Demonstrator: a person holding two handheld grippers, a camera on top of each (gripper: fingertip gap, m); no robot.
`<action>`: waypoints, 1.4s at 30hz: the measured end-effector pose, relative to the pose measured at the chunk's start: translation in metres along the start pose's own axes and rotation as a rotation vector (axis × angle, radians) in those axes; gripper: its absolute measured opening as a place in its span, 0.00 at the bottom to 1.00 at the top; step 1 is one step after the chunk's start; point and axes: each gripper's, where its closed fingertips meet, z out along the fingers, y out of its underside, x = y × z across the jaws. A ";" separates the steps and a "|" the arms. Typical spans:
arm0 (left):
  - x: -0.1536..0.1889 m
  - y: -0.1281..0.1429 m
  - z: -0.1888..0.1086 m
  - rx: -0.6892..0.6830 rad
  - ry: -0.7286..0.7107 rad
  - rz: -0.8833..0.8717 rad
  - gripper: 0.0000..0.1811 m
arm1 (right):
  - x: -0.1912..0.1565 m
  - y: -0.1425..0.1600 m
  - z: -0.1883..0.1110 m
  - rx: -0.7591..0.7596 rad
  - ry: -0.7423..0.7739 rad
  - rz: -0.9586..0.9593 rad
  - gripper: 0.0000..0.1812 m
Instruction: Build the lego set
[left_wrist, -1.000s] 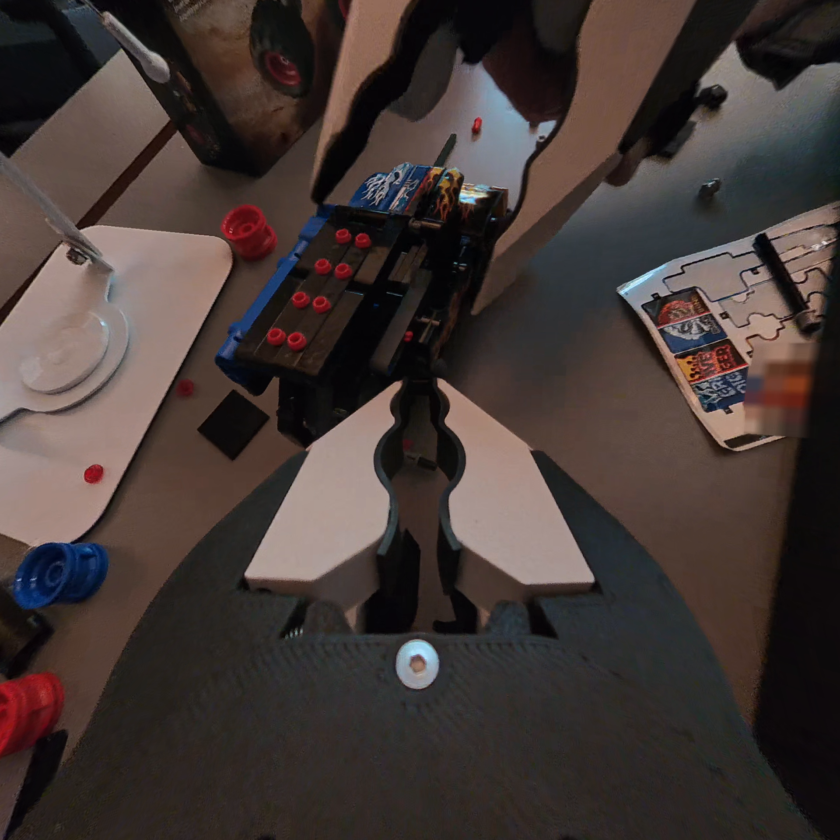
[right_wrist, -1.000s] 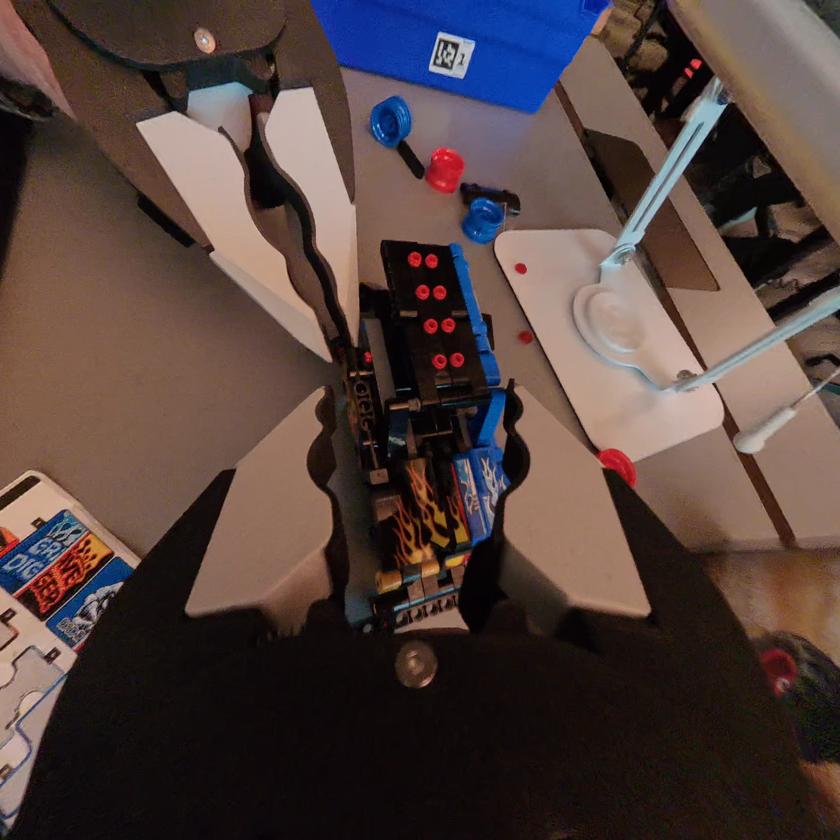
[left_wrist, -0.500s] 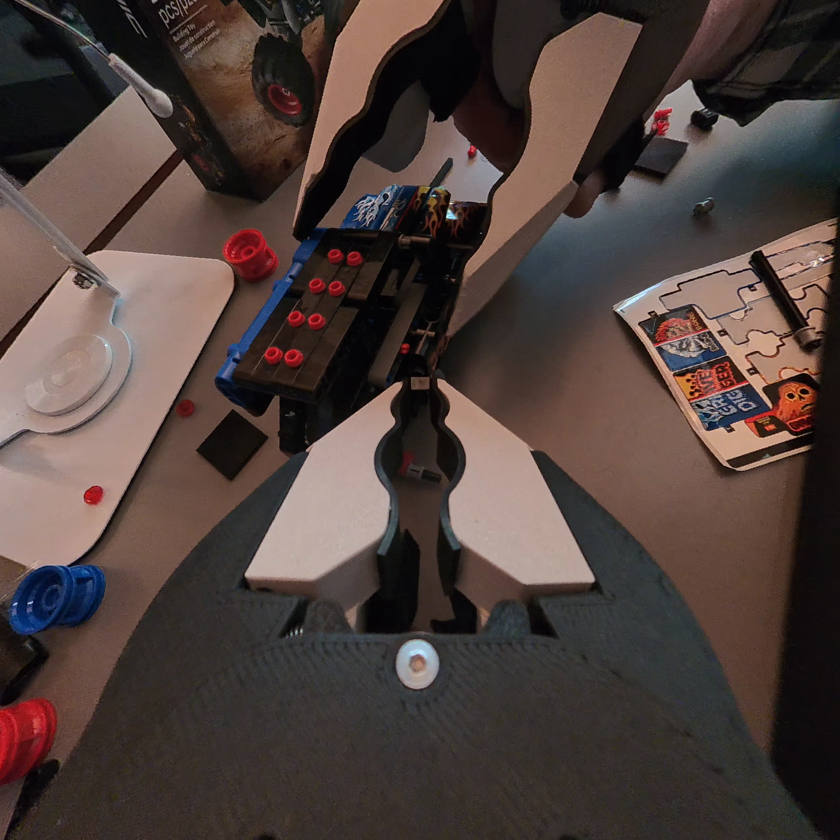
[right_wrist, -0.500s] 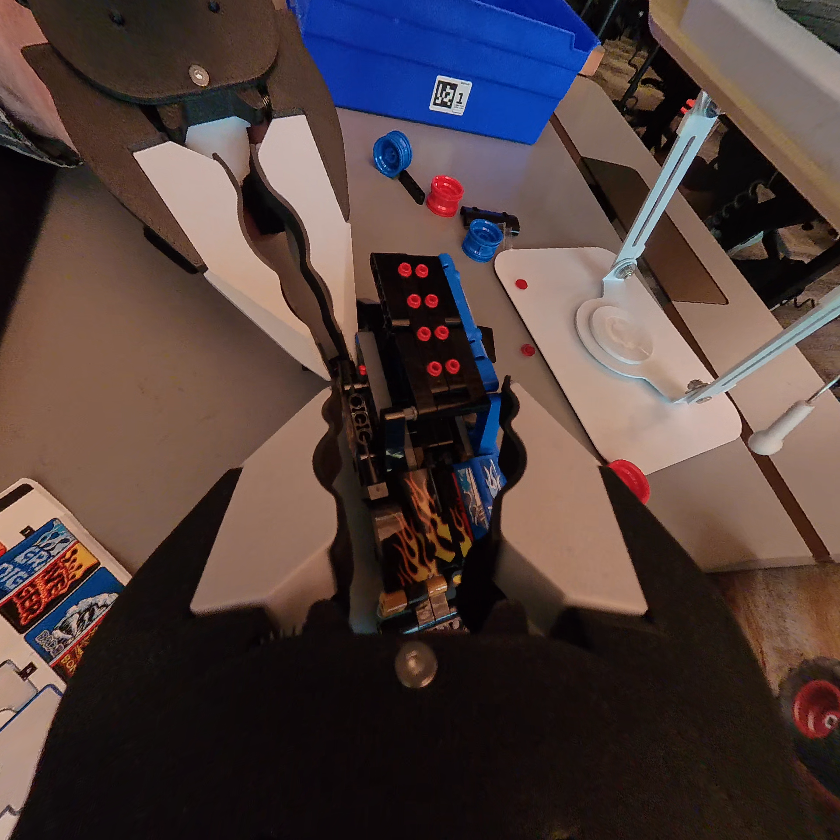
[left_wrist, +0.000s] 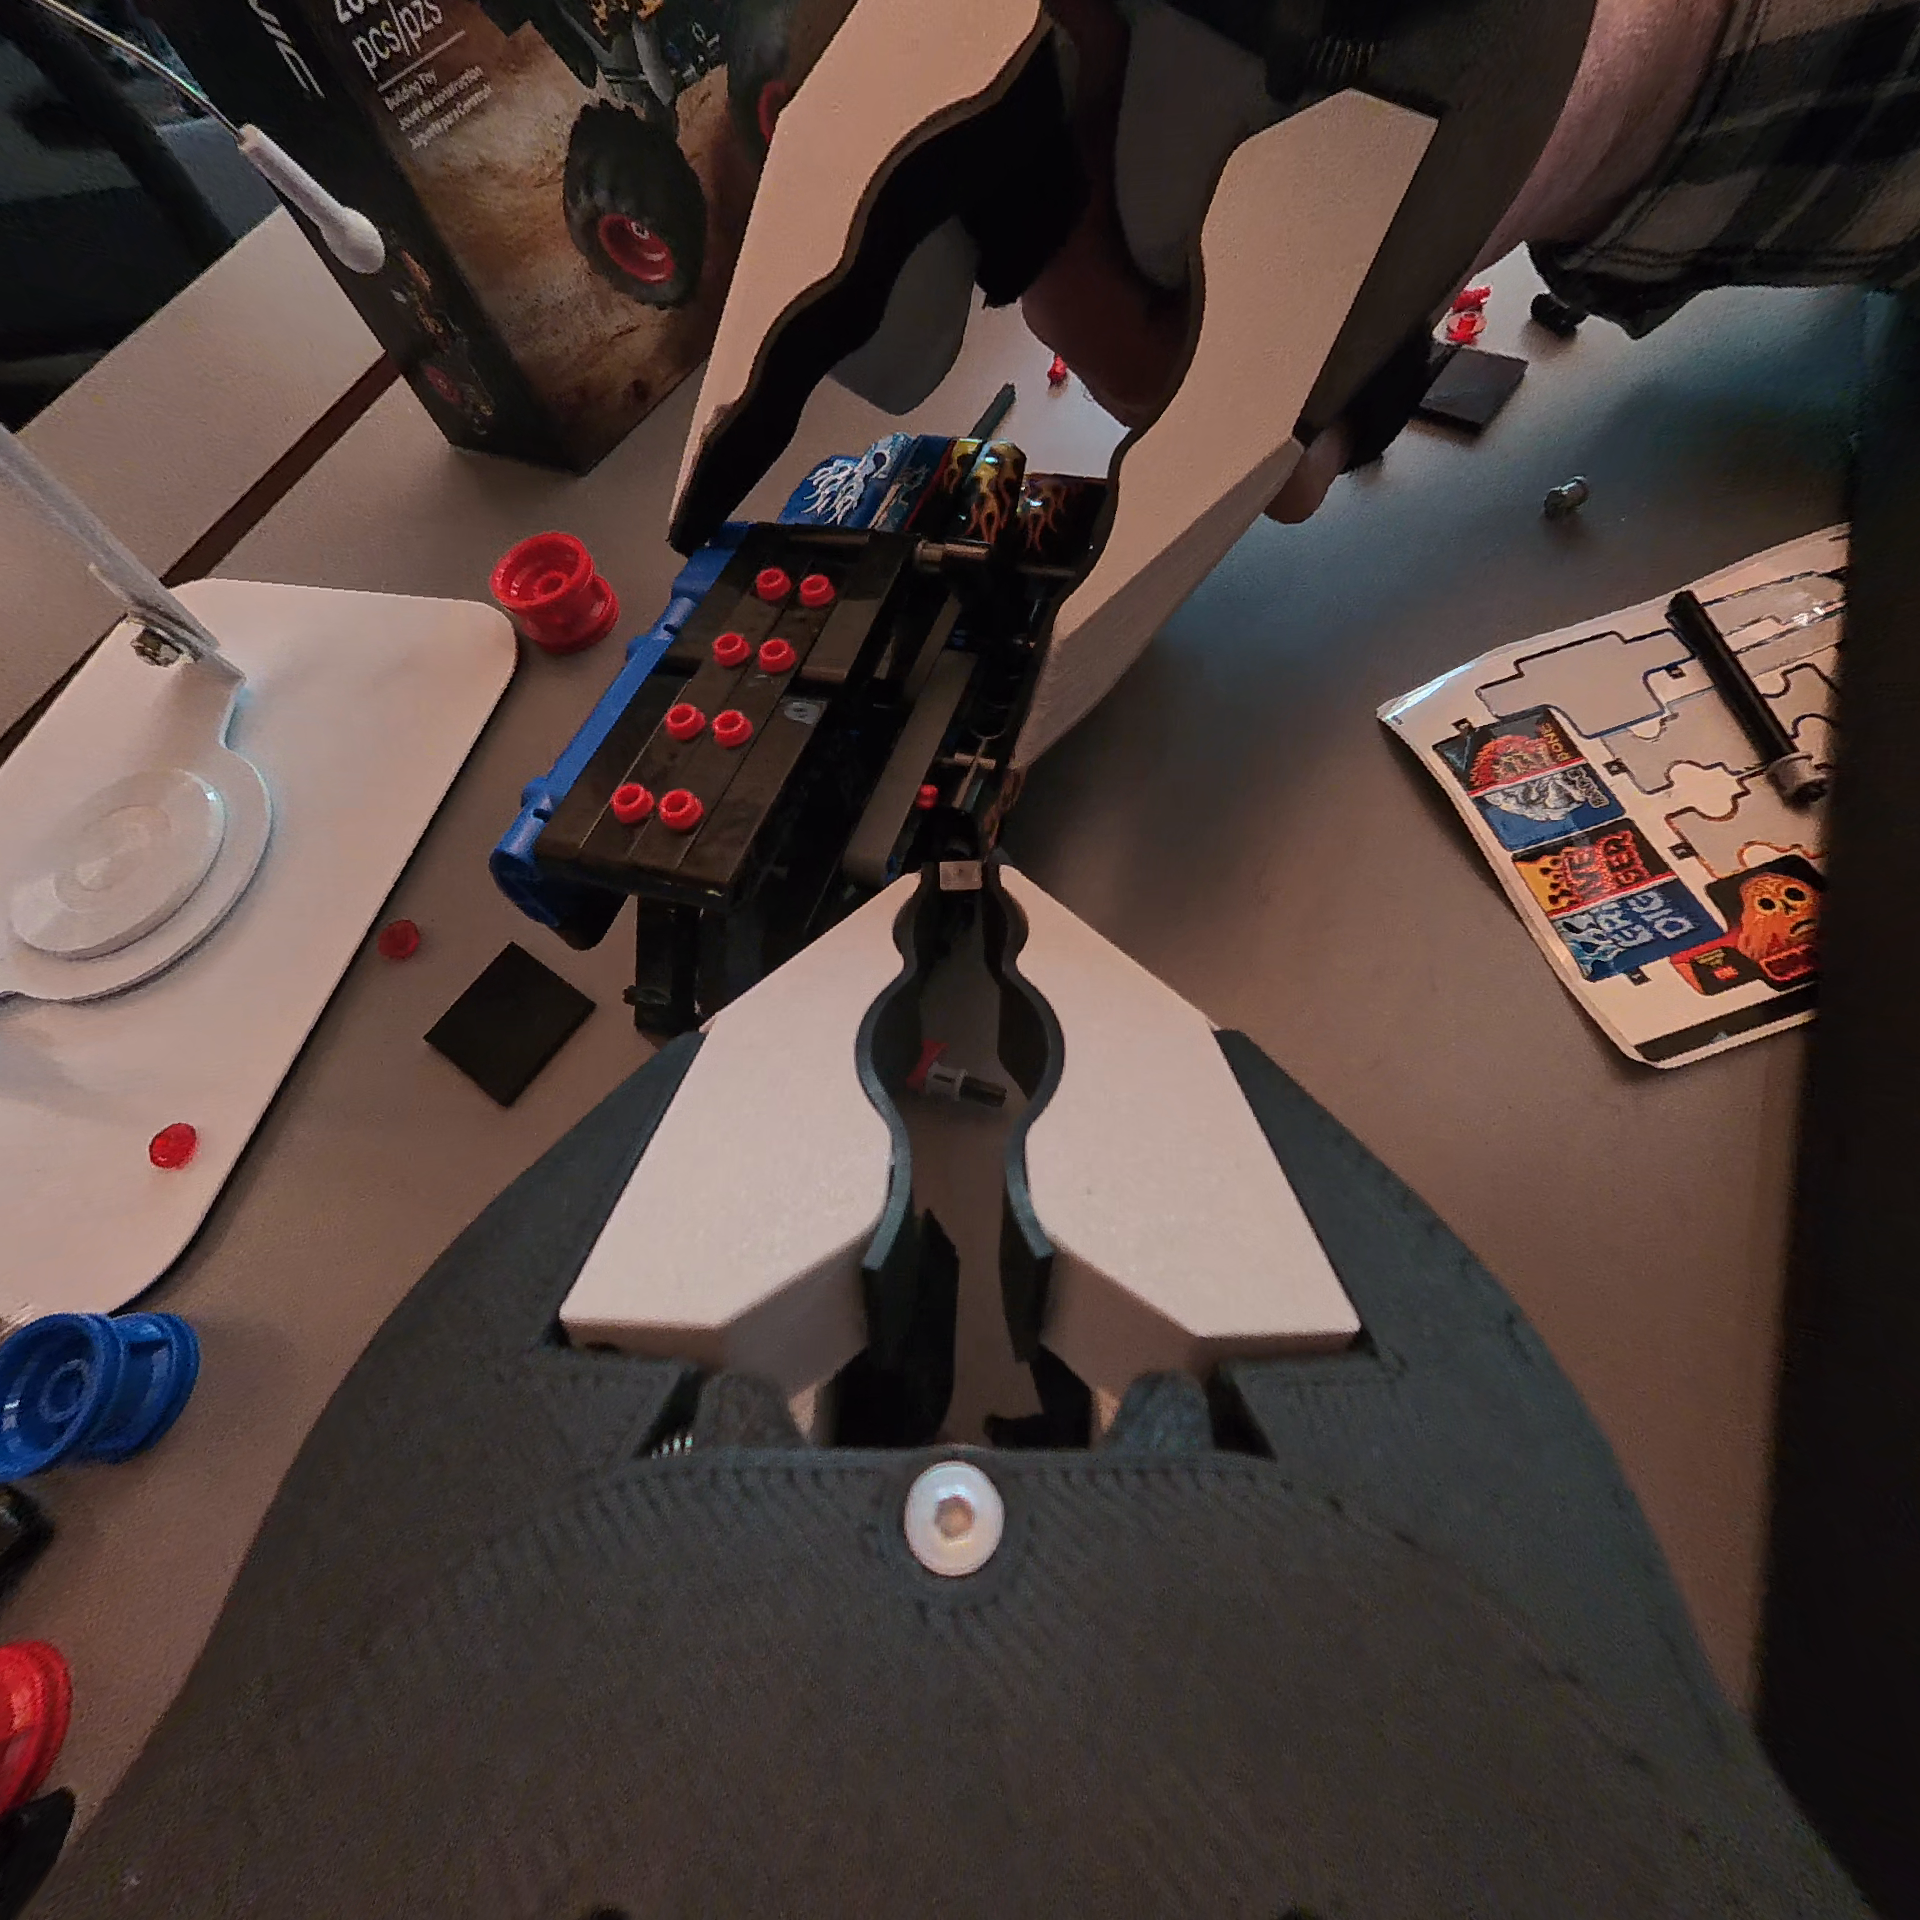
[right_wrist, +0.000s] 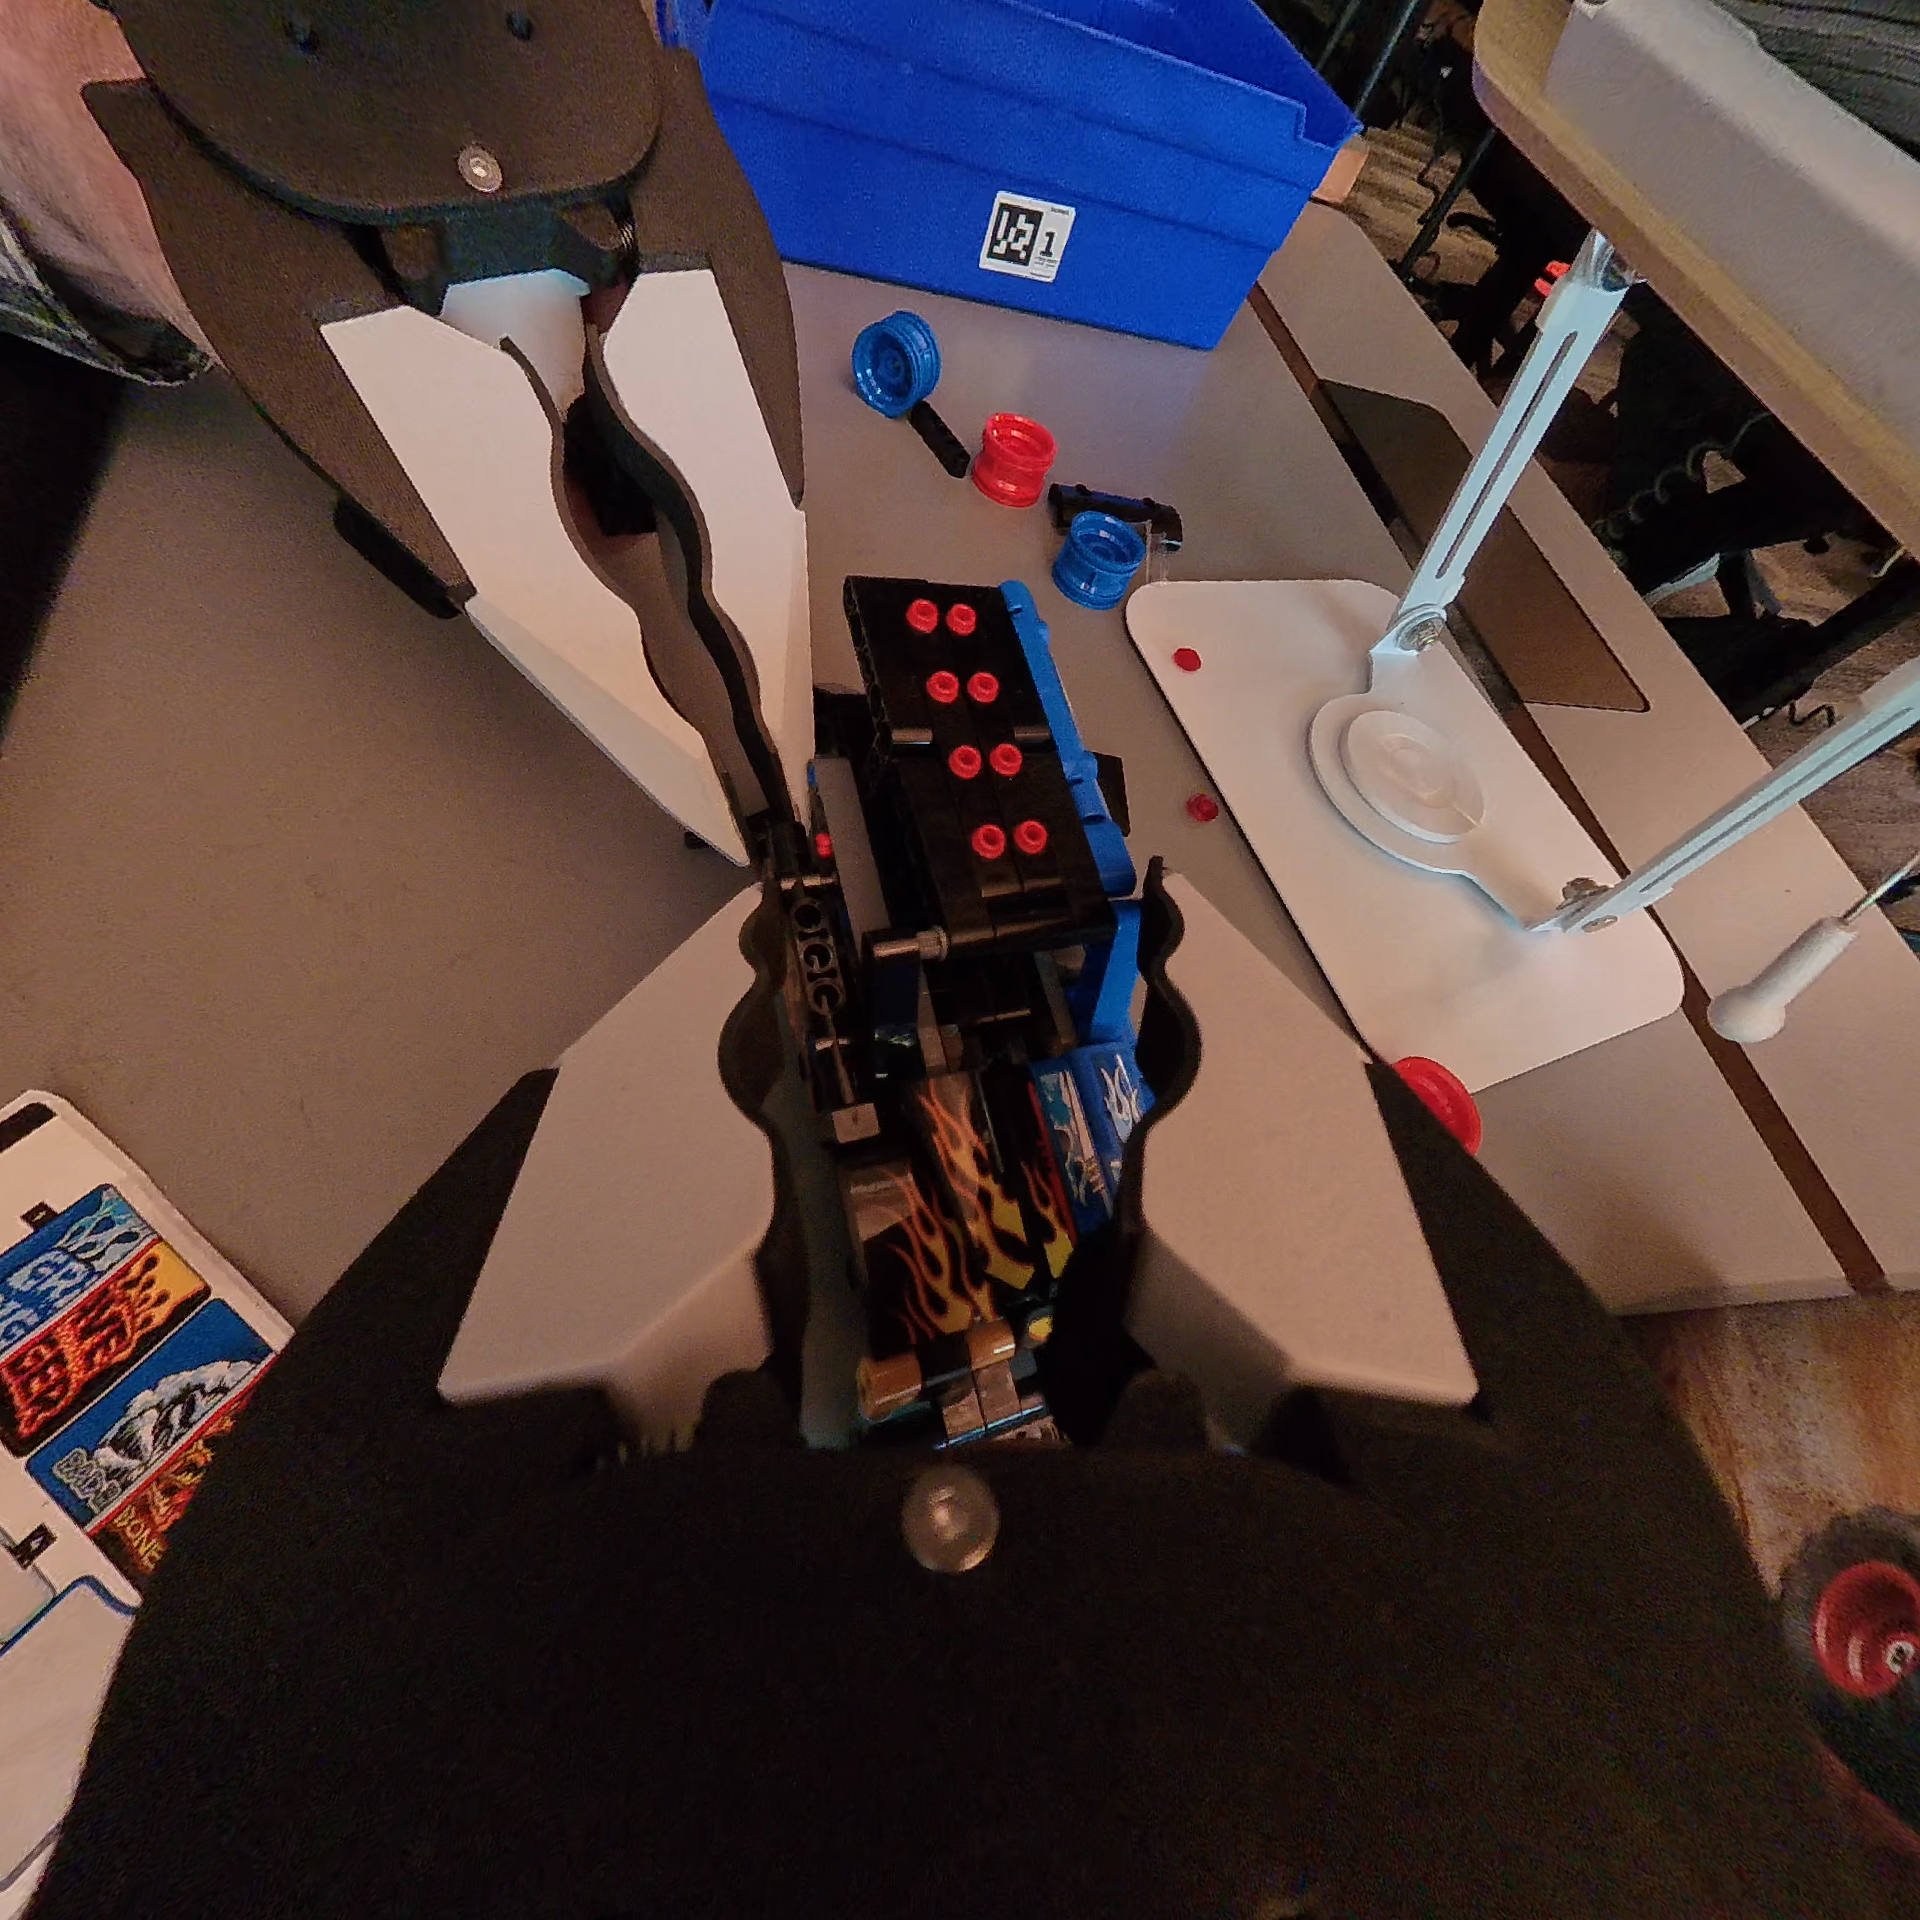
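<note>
Black and blue studded plastic forms the lego truck (right_wrist: 977, 935), resting on the grey table (left_wrist: 1299, 935). White scalloped fingers of the right gripper (right_wrist: 956, 914) clamp its flame-decal cab. The left gripper (left_wrist: 958, 883), tips nearly closed, pinches a small pin at the chassis.
</note>
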 end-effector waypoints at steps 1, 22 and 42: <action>0.000 0.000 0.000 0.001 0.000 -0.002 0.03 | 0.000 0.000 0.000 0.001 0.000 0.000 0.37; -0.001 -0.002 0.000 0.019 -0.071 -0.008 0.03 | 0.000 0.000 0.000 0.018 0.008 0.001 0.37; -0.002 0.000 -0.002 -0.014 0.000 0.060 0.03 | 0.001 0.000 0.001 0.031 0.007 0.009 0.37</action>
